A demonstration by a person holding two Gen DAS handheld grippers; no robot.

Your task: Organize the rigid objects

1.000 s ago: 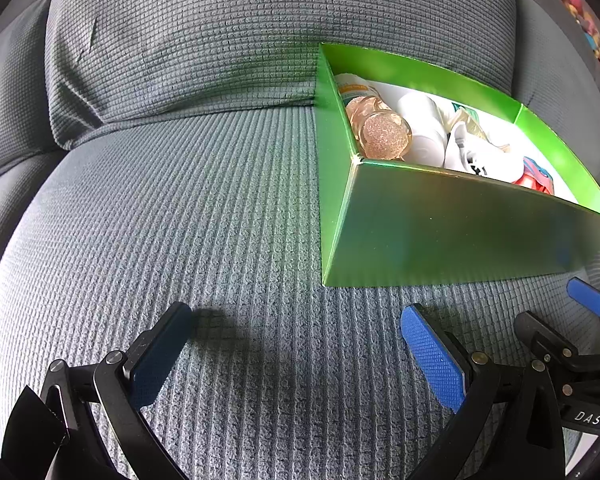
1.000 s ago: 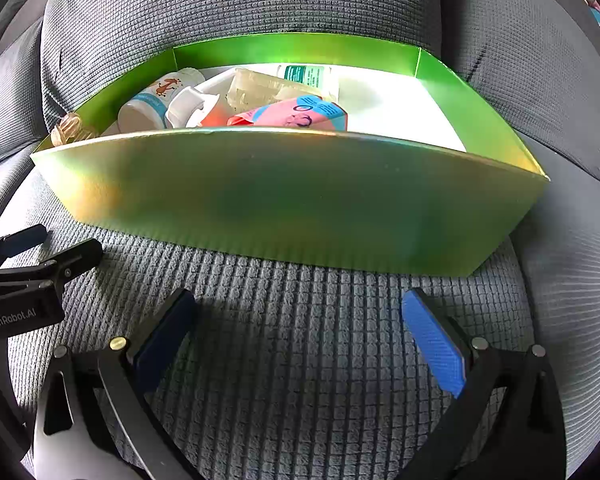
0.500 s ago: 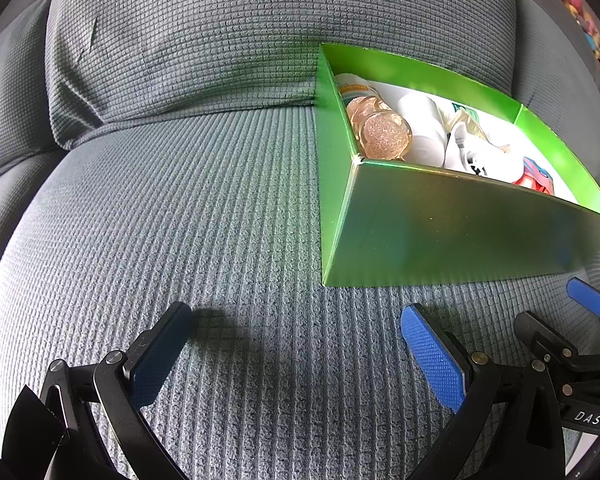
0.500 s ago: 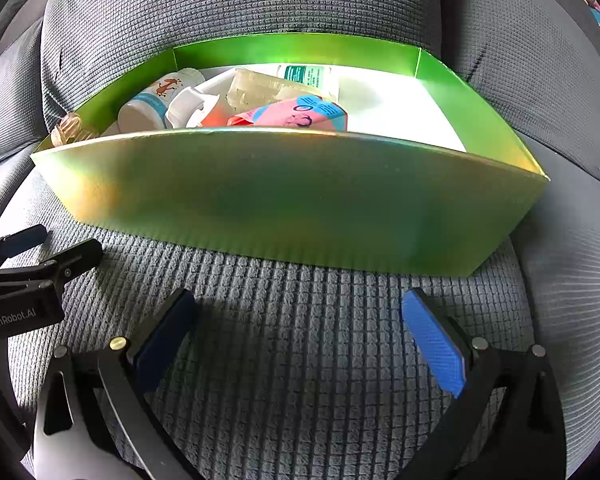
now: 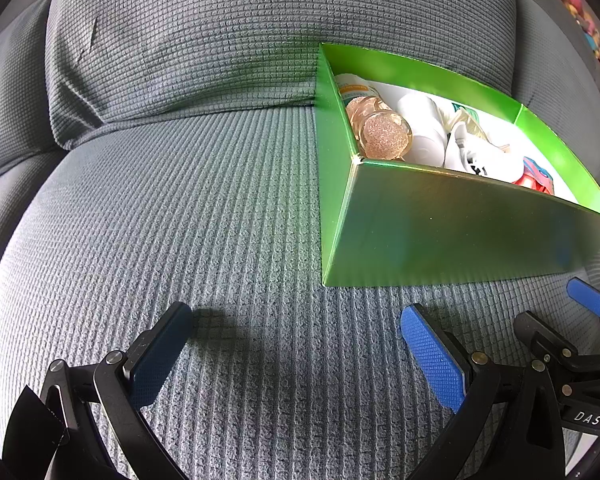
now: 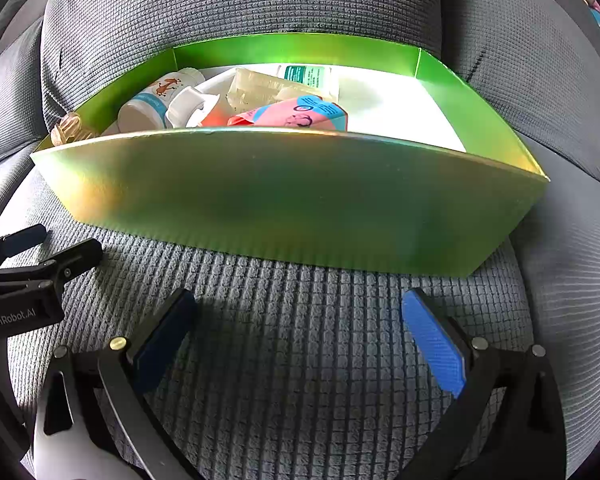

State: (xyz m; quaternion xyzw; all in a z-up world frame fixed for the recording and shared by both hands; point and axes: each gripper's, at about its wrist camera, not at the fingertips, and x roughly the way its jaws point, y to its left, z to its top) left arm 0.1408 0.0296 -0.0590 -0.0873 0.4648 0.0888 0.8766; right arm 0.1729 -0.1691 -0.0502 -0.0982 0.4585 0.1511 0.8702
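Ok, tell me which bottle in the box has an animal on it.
The white bottle at the box's left end, lying down: orange animal print, blue band. The others show none.

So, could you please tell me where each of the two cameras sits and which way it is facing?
Left wrist: sits on the left gripper, low over the grey sofa seat, facing the backrest; the green box lies ahead to the right; its own open fingers show, plus the right gripper's tips at the lower right.
Right wrist: sits on the right gripper, facing the green box's long wall straight on; its own open fingers show, with the left gripper at the left edge.
Shared: the box, its bottles, the sofa.
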